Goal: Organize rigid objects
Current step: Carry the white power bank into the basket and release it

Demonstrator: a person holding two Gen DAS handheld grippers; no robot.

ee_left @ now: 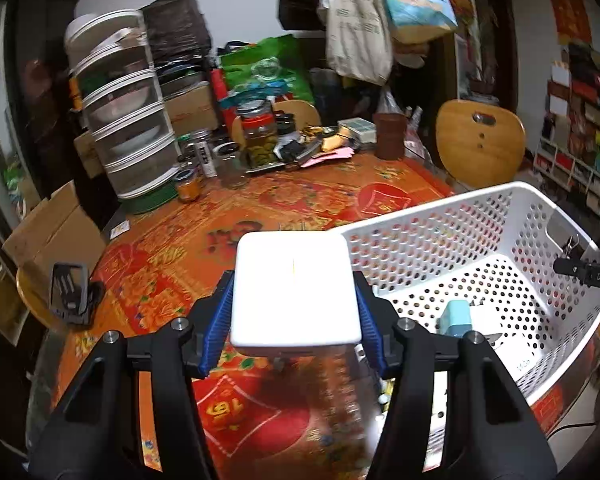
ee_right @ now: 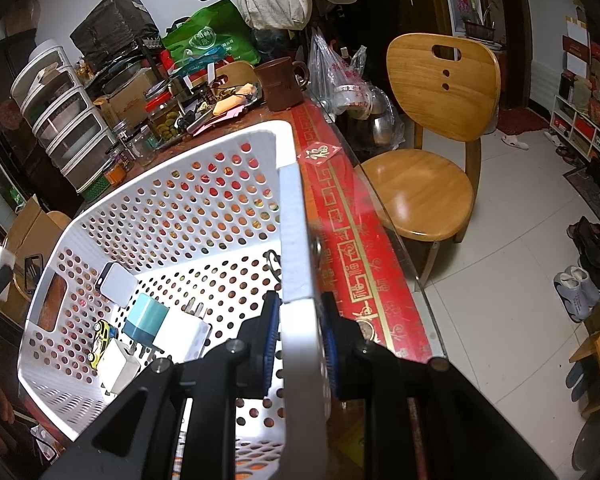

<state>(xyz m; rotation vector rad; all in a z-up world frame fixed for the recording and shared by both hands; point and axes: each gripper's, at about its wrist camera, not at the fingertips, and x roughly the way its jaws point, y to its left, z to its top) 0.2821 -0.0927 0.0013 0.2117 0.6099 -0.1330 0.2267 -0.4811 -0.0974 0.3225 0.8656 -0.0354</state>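
Note:
My left gripper (ee_left: 294,300) is shut on a flat white box (ee_left: 294,288), its blue pads pressed against both long sides, and it holds the box in the air above the red patterned tablecloth (ee_left: 260,208), just left of the white perforated basket (ee_left: 500,224). My right gripper (ee_right: 300,334) is shut on the near right rim of that basket (ee_right: 296,216). Inside the basket lie a teal charger (ee_right: 146,320), white plug adapters (ee_right: 182,336), a small white device (ee_right: 116,284) and a yellow toy car (ee_right: 100,338).
Jars (ee_left: 260,136), stacked clear drawers (ee_left: 128,120), a brown mug (ee_left: 388,134) and loose clutter crowd the table's far side. A black holder (ee_left: 70,296) lies at the left edge. A wooden chair (ee_right: 428,152) stands beyond the table's right edge, over the tiled floor.

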